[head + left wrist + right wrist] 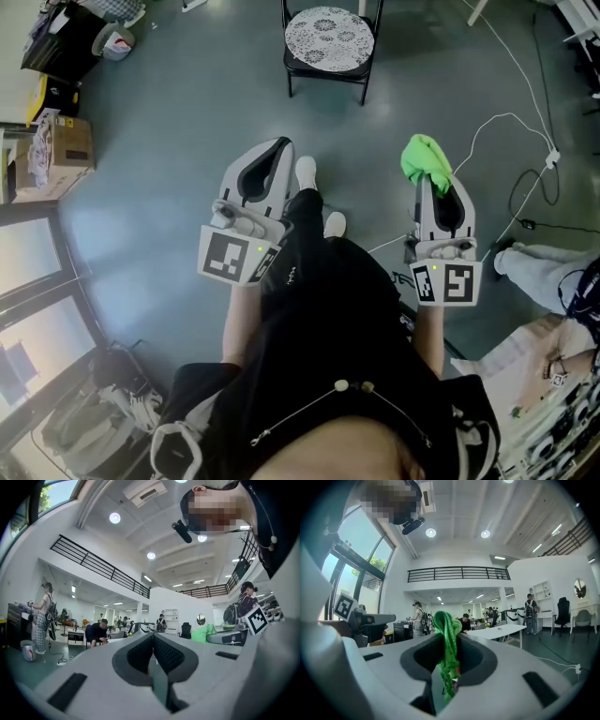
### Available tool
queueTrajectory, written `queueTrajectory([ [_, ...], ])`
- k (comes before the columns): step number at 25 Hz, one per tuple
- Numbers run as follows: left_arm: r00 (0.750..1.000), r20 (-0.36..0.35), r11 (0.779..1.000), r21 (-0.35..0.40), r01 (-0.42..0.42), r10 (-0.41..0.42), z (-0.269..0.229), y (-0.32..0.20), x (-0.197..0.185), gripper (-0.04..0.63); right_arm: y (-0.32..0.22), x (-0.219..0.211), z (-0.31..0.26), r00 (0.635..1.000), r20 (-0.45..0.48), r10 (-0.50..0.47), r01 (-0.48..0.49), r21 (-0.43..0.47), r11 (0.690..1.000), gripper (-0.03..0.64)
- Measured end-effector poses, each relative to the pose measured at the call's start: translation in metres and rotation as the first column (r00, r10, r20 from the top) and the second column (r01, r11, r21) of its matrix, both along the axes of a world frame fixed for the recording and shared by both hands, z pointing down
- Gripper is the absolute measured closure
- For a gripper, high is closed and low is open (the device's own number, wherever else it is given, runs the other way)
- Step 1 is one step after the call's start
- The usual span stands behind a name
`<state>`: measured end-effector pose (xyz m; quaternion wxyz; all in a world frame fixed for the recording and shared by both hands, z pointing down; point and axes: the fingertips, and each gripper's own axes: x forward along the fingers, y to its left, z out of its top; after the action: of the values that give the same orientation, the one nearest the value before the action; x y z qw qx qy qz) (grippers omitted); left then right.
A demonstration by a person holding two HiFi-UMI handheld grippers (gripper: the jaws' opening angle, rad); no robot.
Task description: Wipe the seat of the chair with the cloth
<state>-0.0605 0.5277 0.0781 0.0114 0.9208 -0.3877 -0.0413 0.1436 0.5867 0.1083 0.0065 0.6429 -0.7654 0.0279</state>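
A black-framed chair [328, 42] with a round patterned white seat stands on the floor ahead of me, at the top of the head view. My right gripper [437, 178] is shut on a bright green cloth [426, 159], which bunches out past its jaws; in the right gripper view the cloth [446, 641] hangs pinched between the dark pads. My left gripper [274, 150] is shut with nothing in it, its pads [161, 654] pressed together. Both grippers are held at waist height, well short of the chair, and both gripper views point up into the hall.
A white cable [514, 89] and a black cable [544, 187] run across the grey floor at the right. A cardboard box [66, 145] and dark bins [66, 47] stand at the left. Another person's legs [548, 272] are at the right edge.
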Motion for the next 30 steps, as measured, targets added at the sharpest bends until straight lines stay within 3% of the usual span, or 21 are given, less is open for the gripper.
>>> queueTrajectory([
  [8, 1.000, 0.003, 0.999, 0.019, -0.030, 0.029, 0.008, -0.074, 0.007, 0.589, -0.060, 0.001, 0.005, 1.000, 0.004, 0.026, -0.026, -0.008, 1.000, 0.526],
  [20, 0.999, -0.028, 1.000, 0.003, 0.027, -0.027, 0.010, -0.283, -0.033, 0.589, -0.270, -0.038, 0.003, 1.000, -0.031, 0.003, -0.004, -0.030, 1.000, 0.526],
  [26, 0.999, -0.021, 0.998, -0.043, 0.038, -0.039, 0.029, -0.343, -0.045, 0.589, -0.339, -0.048, 0.018, 0.995, -0.091, -0.030, 0.024, -0.074, 0.997, 0.526],
  [30, 0.999, -0.016, 0.998, -0.058, 0.032, -0.033, 0.042, -0.372, -0.030, 0.589, -0.378, -0.041, 0.043, 0.985, -0.152, -0.075, 0.056, -0.128, 0.990, 0.526],
])
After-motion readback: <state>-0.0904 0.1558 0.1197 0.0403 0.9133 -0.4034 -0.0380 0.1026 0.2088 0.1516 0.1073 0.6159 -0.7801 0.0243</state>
